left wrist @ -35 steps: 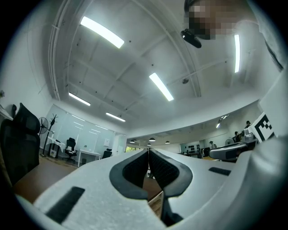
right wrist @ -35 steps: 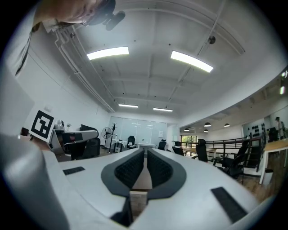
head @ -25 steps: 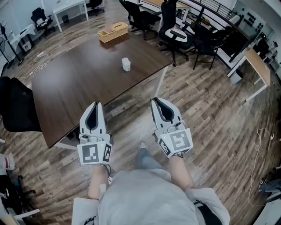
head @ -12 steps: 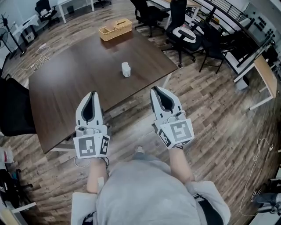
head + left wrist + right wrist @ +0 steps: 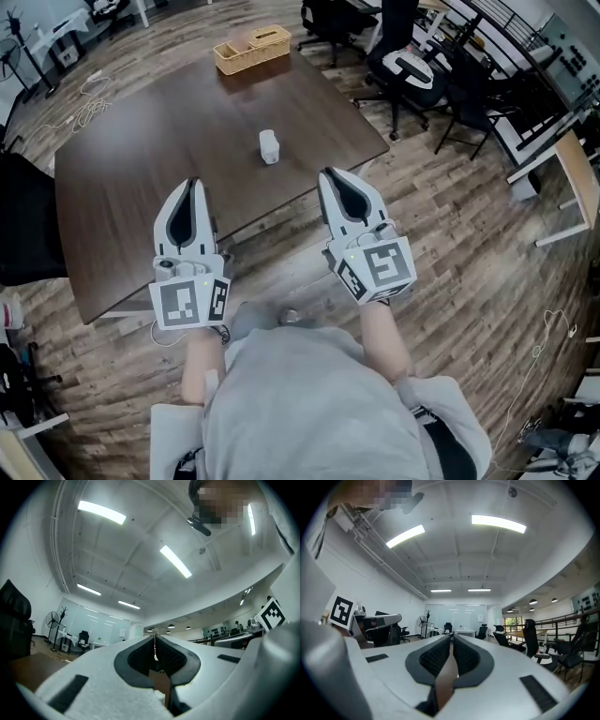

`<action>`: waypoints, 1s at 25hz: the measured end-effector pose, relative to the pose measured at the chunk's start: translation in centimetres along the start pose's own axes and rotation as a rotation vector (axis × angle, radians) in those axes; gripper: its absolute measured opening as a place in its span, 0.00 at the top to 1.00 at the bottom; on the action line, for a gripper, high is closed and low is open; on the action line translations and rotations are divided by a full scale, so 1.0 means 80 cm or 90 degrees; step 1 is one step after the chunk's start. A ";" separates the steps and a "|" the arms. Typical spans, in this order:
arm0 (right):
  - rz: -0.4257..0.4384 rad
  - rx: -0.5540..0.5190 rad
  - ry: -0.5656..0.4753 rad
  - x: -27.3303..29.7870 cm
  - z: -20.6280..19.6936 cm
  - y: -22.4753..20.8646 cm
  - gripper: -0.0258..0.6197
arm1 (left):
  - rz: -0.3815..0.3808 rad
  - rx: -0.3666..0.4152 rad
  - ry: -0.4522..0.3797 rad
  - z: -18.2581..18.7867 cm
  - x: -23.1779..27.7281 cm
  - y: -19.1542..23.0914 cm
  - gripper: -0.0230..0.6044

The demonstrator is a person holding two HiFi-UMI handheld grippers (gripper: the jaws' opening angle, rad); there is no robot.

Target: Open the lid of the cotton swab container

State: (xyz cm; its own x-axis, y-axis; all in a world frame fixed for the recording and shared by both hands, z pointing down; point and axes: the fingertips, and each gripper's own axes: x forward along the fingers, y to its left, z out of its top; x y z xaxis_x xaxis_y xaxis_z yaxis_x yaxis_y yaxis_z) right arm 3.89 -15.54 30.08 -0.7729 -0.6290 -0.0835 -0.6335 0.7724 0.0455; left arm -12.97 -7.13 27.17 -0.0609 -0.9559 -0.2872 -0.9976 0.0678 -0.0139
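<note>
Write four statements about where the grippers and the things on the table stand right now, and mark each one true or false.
1. The left gripper and right gripper both have their jaws shut, with nothing between them. True.
2. The small container lies on the wooden floor. False: the white container stands on the dark table.
3. The left gripper is clamped on the container's lid. False: neither gripper touches the container, which stands farther along the table, beyond both.
4. A wicker basket sits near the table's far edge. True.
</note>
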 end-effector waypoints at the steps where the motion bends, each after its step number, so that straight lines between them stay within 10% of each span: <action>1: 0.002 0.003 0.004 0.007 -0.004 -0.001 0.92 | 0.003 -0.001 0.005 -0.005 0.004 0.005 0.94; 25: -0.066 0.060 0.169 0.225 -0.134 -0.041 0.92 | -0.095 -0.030 0.079 -0.111 0.189 0.132 0.94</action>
State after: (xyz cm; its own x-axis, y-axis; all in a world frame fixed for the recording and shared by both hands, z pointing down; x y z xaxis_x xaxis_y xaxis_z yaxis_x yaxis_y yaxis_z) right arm -8.37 -30.34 39.14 -0.6939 -0.6969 0.1812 -0.7135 0.6994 -0.0426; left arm -24.69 -23.41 31.17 0.0869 -0.9825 -0.1646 -0.9961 -0.0877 -0.0021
